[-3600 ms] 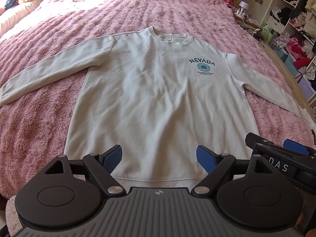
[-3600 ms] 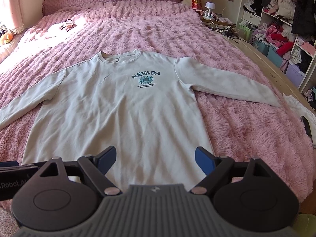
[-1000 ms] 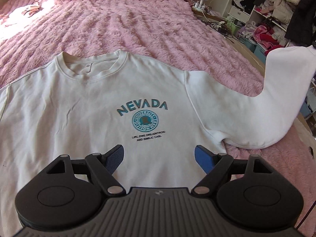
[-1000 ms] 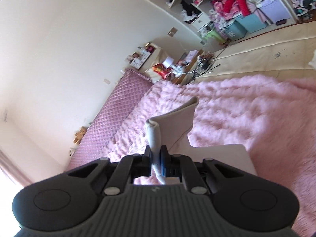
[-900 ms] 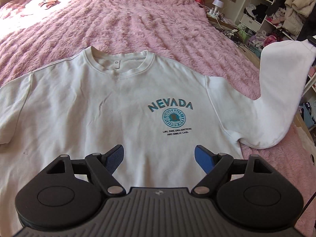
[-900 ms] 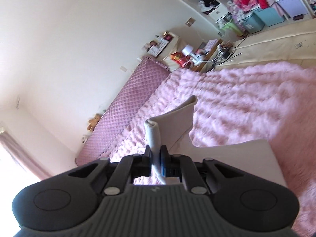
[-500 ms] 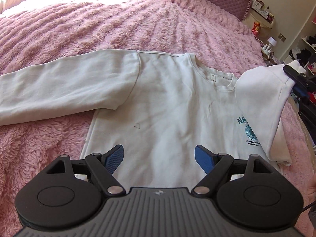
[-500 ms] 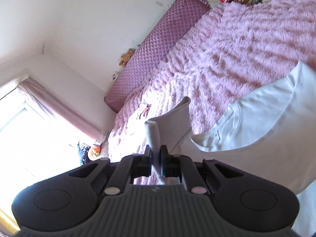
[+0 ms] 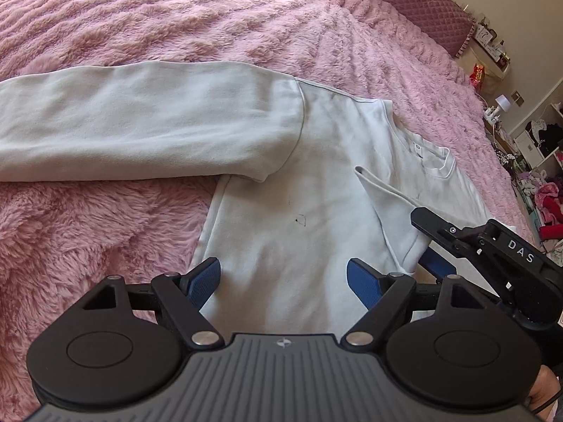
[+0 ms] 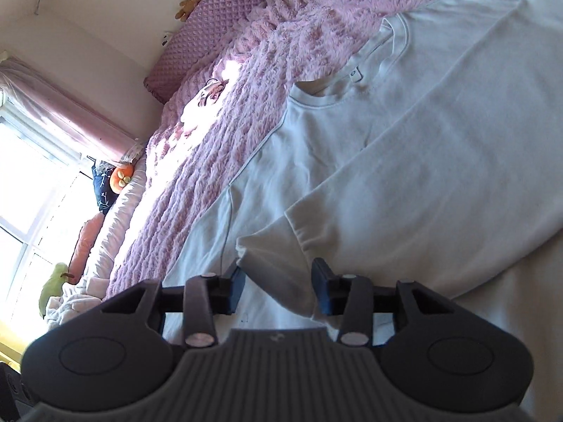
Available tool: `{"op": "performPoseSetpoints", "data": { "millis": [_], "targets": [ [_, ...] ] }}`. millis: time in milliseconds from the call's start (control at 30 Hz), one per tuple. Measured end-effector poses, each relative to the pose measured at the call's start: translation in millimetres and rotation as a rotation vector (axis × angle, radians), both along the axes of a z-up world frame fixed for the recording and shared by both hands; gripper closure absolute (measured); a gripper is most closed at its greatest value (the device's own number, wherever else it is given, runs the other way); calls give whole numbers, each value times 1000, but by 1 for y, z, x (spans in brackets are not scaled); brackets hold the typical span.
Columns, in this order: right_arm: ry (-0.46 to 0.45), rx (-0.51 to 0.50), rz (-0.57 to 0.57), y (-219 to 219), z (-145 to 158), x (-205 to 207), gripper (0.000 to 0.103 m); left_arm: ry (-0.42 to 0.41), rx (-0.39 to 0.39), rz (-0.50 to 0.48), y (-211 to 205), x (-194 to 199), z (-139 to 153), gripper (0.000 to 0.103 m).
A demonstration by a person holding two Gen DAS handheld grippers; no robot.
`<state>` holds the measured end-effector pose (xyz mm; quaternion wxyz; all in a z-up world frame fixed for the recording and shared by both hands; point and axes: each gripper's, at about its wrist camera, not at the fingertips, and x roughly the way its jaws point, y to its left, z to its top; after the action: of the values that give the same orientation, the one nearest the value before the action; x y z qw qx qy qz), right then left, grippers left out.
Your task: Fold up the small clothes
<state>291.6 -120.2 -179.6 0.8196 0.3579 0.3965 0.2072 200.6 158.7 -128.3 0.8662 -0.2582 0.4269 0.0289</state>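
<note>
The sweatshirt (image 9: 302, 218) is spread on the bed (image 9: 105, 218), one sleeve (image 10: 404, 190) laid across the chest. Both the left gripper (image 9: 283, 276) and right gripper (image 10: 278, 290) are held apart, nothing clamped. If the right gripper is pulled back carelessly, the cuff (image 10: 278, 263) could be dragged and the fold undone.

Bright daylight, blown-out window (image 10: 31, 190) at 9 o'clock in the right wrist view, sun glare on the pink bedspread (image 9: 218, 17) at 12 o'clock, soft shadows across the white sweatshirt (image 9: 299, 211), fisheye bending and dark corners, slight blur.
</note>
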Motion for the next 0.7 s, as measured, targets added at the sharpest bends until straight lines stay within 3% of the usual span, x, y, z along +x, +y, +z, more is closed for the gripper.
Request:
{"op": "performPoseSetpoints", "data": {
  "millis": [67,133,267,467,567,667,700],
  "targets": [
    [-39,52,1,-18,15,-7,60,-36,-119,-32,1,6,-7,8],
    [-95,36,-28,-44,35,-17,51,-50,-222,-50,1,13,-16,8],
    [-178,-120,-113,-93,62,-34,48,-55,-238,-42,-7,23,-30,8],
    [-142,-216,-190,-153,61,-45,47,-75,-362,-30,-10,38,-43,10],
    [-115,-209,-213,-165,52,-52,47,-78,-449,-11,-10,46,-50,19],
    [-92,-202,-225,-168,45,-55,47,-102,-517,7,-11,51,-55,43],
    [-83,-197,-227,-167,43,-55,47,-108,-539,17,-11,53,-57,61]
  ]
}}
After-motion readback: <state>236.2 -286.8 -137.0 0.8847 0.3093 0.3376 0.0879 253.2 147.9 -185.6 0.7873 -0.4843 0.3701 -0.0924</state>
